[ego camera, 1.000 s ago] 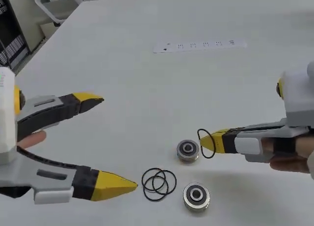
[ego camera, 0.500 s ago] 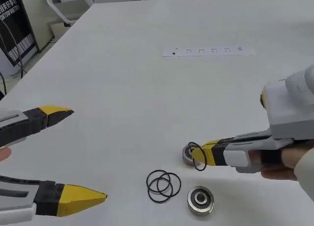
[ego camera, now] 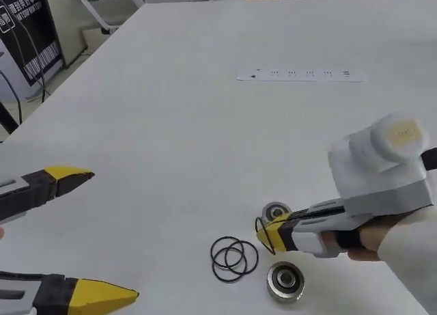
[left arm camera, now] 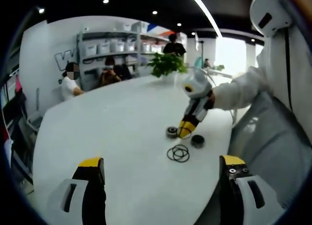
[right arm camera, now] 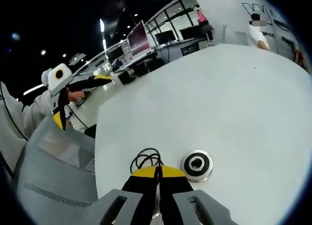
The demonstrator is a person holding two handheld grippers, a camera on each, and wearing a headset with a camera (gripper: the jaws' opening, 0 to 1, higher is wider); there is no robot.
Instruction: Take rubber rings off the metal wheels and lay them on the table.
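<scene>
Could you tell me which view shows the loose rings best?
The head view: the rings lie close, unobstructed, loops distinct. The left gripper view shows them small; the right gripper view shows loops partly behind its claw.

right claw [ego camera: 265, 235] and ring [ego camera: 259, 227] moved past wheel [ego camera: 276, 210], nearer ring pile [ego camera: 234, 257]
</scene>
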